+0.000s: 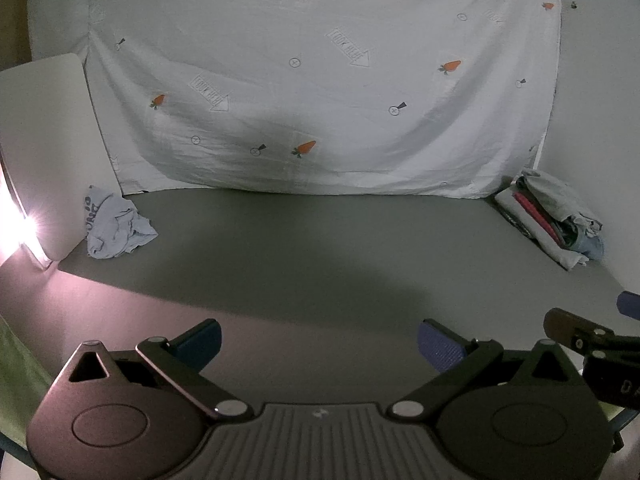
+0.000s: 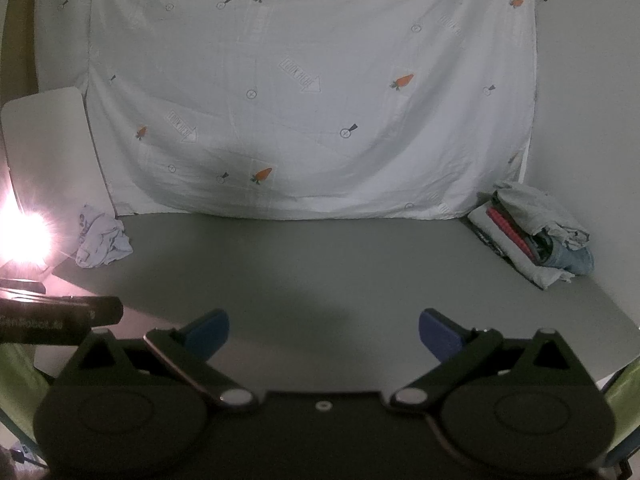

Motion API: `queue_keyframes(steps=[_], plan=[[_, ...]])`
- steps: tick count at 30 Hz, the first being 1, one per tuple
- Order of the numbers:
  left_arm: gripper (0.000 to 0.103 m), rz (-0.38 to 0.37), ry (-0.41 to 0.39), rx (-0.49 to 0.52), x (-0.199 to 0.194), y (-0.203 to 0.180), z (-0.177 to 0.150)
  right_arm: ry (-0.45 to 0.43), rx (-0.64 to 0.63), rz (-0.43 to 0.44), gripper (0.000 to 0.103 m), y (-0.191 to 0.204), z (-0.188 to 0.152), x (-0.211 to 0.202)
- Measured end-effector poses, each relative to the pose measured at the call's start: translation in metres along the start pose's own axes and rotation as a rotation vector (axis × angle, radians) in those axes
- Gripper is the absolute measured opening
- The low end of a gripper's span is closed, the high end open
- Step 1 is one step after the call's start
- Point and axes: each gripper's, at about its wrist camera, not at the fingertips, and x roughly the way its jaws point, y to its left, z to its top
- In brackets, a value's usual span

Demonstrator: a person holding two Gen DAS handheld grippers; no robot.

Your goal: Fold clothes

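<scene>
A crumpled pale blue garment [image 1: 116, 228] with dark lettering lies bunched at the far left corner of a grey table [image 1: 320, 248], touching a white panel [image 1: 44, 152] that stands upright along the table's left edge. At the far right corner sits a stack of folded clothes [image 1: 552, 216], with white, red, dark and denim-blue layers and a pale grey piece draped on top. The two piles lie well apart, with bare tabletop between them.

Both grippers hover over the near edge of the table, far from either pile. The left gripper [image 1: 320, 346] has its blue-padded jaws spread wide with nothing between them; the crumpled garment lies ahead and to its left. The right gripper [image 2: 324, 334] also has its jaws spread wide and holds nothing; the folded stack lies ahead and to its right.

Behind the table hangs a white sheet [image 1: 320, 80] printed with small orange carrots and arrows. A bright lamp [image 2: 24, 236] glares at the left edge, beside the white panel.
</scene>
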Motion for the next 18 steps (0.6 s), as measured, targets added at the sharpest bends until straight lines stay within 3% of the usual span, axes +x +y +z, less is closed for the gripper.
queue_keyframes(steps=[18], plan=[[0.103, -0.013, 0.007, 0.025, 0.003, -0.017, -0.001, 0.004, 0.006, -0.005, 0.103, -0.003, 0.008, -0.006]])
